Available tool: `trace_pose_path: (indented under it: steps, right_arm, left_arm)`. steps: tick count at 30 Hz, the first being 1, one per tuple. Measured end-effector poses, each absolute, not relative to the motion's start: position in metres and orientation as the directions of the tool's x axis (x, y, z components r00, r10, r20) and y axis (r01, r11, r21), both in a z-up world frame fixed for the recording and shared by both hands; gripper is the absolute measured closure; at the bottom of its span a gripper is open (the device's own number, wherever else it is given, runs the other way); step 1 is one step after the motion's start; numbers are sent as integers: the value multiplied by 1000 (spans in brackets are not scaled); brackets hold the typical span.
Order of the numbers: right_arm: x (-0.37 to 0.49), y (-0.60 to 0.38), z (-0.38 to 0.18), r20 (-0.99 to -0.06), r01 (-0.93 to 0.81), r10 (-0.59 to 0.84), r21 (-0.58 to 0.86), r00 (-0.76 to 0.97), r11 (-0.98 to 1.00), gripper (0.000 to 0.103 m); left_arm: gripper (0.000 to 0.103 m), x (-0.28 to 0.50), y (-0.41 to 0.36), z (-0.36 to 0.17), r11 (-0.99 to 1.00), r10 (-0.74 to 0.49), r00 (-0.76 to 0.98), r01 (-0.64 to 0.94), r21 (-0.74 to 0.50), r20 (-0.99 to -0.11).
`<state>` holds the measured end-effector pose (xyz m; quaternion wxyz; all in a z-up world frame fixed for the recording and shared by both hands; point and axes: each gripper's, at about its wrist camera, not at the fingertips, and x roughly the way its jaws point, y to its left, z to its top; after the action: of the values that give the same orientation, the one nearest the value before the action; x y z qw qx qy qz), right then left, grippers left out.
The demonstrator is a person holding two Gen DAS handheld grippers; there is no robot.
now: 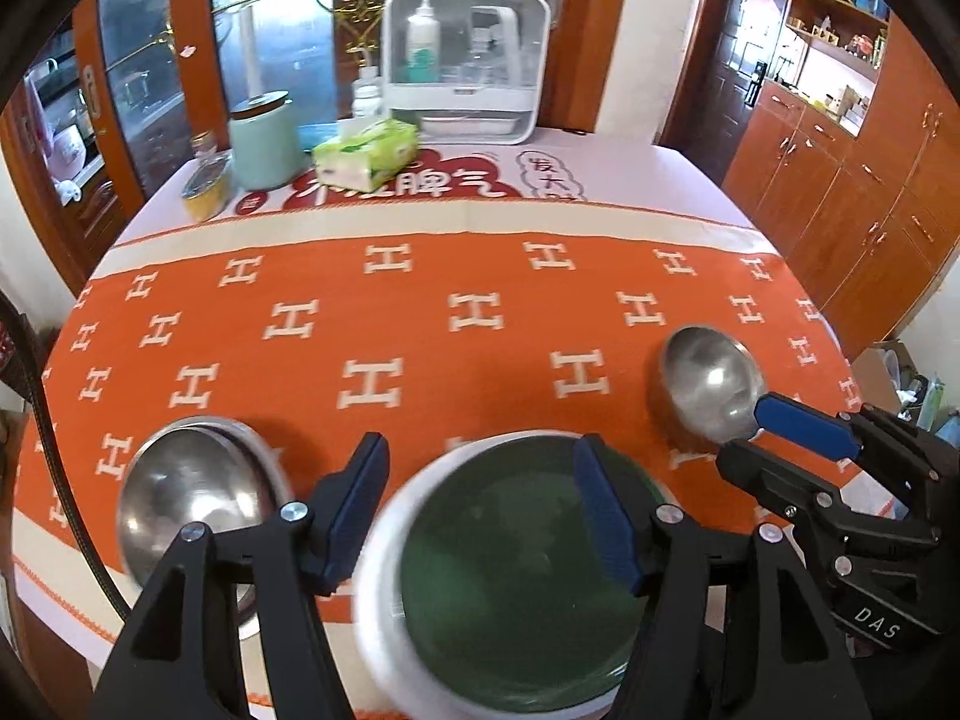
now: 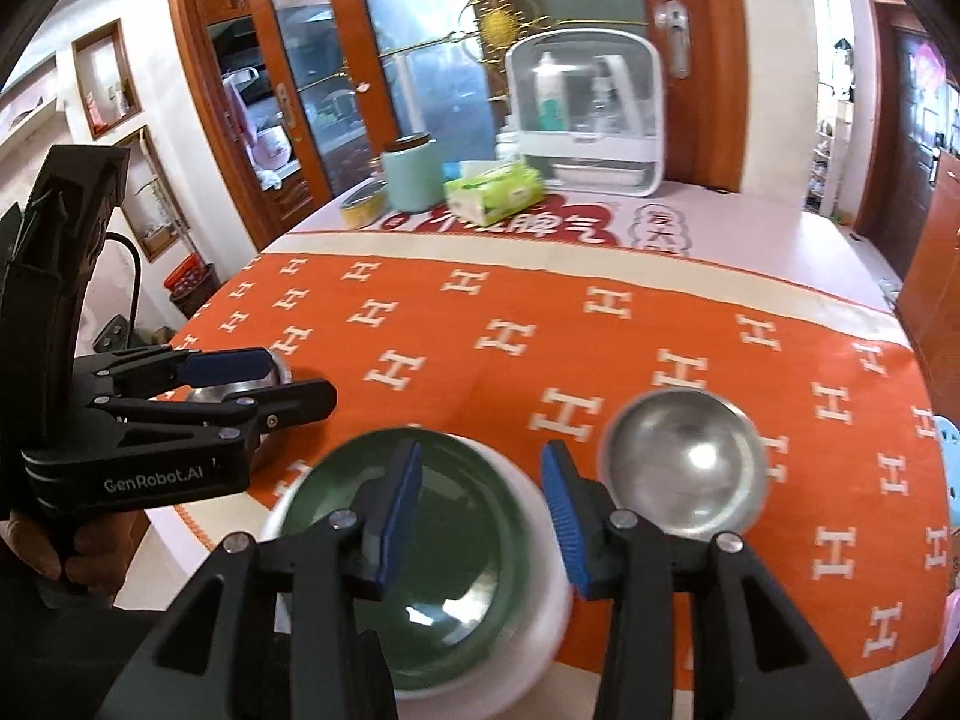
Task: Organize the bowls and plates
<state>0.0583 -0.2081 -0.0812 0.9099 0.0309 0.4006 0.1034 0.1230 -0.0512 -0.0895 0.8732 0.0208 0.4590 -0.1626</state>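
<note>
A bowl (image 1: 510, 576), green inside with a white rim, sits on the orange table cloth (image 1: 420, 324) near the front edge; it also shows in the right wrist view (image 2: 456, 588). A steel bowl (image 1: 192, 492) lies to its left and another steel bowl (image 1: 708, 378) to its right, also seen in the right wrist view (image 2: 684, 468). My left gripper (image 1: 480, 498) is open and empty above the green bowl's left side. My right gripper (image 2: 480, 492) is open and empty, straddling the green bowl's right rim.
At the table's far end stand a white dish-drying cabinet (image 1: 468, 66), a green tissue pack (image 1: 366, 156), a mint canister (image 1: 264, 141) and a small tin (image 1: 207, 186). Wooden cupboards (image 1: 840, 180) line the right side.
</note>
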Motion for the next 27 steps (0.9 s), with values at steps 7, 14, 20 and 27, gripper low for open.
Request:
trace_pose_path:
  steps: [7,14,20,27]
  right_arm:
    - [44,-255,-84,-722,-128,164,105,672,986,61]
    - [43,-294,-94,-722,-94,121,78,681,993,61]
    - [54,-316,-99,-730,-93,114,69,674,993,49]
    - [73,-330,-116,-761,-74,136,115,634,991,48]
  left_arm:
    - [36,125,-97,-93,937,-311,513,308,-166,-800]
    - [32,128,-138,-103,928,-334,506,323,-184,-795]
    - [29,142,-159,-115,924,-340,467,329,-197,-816]
    - [29,159,-182,-141,917,-319,360,351,-190,-877]
